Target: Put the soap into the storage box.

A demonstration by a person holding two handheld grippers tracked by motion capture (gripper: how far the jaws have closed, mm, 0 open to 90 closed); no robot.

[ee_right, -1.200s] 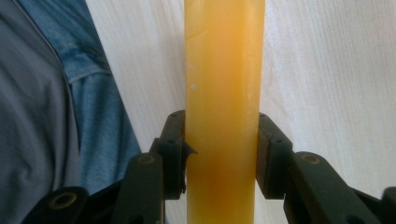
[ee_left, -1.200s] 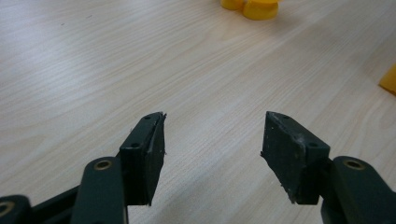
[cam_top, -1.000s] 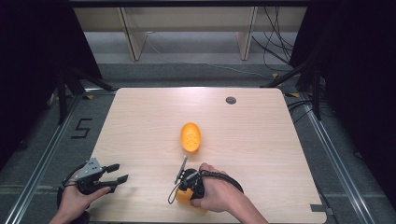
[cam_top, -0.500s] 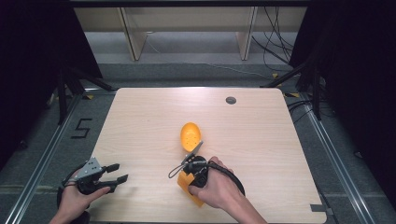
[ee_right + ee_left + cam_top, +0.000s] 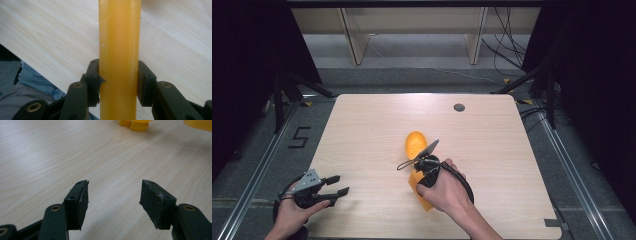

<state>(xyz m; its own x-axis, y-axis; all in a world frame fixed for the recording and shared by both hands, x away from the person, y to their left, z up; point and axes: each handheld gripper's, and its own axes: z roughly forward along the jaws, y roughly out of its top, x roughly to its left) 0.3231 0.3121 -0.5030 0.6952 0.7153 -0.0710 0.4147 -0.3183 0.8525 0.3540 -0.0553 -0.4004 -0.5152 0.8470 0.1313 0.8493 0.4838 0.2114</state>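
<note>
Light wooden table (image 5: 362, 125) on grey floor (image 5: 412, 55)

Dark curtains (image 5: 247, 60) flank both sides; pale shelf legs (image 5: 354, 37) and cables (image 5: 507, 55) far.

The right gripper (image 5: 424, 175) is travelling up the frame from the lower centre toward the orange oval piece (image 5: 414, 143) at mid-table, carrying the orange bar (image 5: 119, 57) clamped between its fingers (image 5: 93, 75). Its grey plate (image 5: 427, 148) is now overlapping that piece's right edge.
</note>
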